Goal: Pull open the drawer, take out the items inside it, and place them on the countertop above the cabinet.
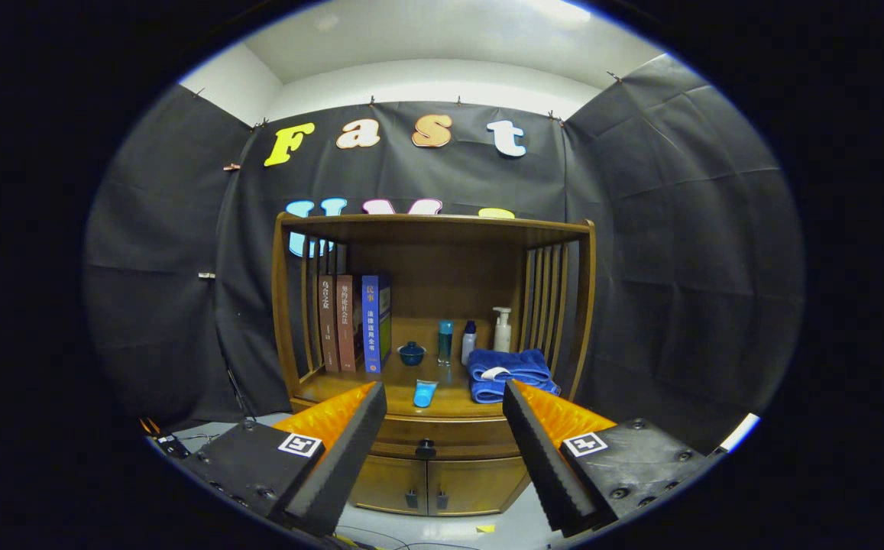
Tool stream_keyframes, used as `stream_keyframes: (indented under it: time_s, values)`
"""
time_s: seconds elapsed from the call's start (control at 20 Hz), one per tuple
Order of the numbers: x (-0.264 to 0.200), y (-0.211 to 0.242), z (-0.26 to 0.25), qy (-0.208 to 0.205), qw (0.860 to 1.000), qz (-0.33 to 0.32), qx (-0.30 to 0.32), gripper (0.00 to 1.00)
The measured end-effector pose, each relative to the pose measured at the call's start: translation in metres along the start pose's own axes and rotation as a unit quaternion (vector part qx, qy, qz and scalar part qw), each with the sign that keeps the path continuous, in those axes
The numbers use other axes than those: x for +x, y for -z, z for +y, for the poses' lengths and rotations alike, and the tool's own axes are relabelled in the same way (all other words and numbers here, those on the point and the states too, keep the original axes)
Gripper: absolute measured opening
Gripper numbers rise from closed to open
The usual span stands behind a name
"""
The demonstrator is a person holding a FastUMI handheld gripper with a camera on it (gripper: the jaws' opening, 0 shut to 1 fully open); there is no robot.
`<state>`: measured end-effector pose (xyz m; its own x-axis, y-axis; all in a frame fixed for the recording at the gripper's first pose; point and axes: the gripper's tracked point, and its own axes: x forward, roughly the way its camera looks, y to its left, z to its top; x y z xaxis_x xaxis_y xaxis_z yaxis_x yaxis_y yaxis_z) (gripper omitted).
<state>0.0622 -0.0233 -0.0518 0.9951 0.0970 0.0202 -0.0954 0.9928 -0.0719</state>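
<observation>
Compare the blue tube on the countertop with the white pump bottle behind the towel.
The blue tube lies flat near the countertop's front edge, just above the drawer knob; the white pump bottle stands upright at the back, behind the folded blue towel. The tube is blue and short with no pump showing; the bottle is white, taller, with a pump head. Both sit on the wooden countertop, beyond the open gripper.
</observation>
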Motion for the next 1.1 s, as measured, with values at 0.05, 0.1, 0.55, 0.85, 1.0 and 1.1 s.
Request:
stream_keyframes:
  time_s: [0.05, 0.1, 0.55, 0.85, 1.0, 1.1]
  values:
    - [-0.0001, 0.0008, -0.0011, 0.001, 1.0, 0.001, -0.001, 0.99]
    - [0.0001, 0.002, -0.0007, 0.001, 1.0, 0.002, -0.003, 0.99]
    - [0.002, 0.0033, 0.0021, 0.003, 1.0, 0.005, -0.009, 0.99]
    - [0.0023, 0.0028, 0.0043, 0.002, 1.0, 0.004, -0.011, 0.99]
    - [0.0028, 0.0052, 0.0039, 0.001, 1.0, 0.007, -0.01, 0.99]
    - [0.0038, 0.0064, 0.004, 0.001, 1.0, 0.009, -0.009, 0.99]
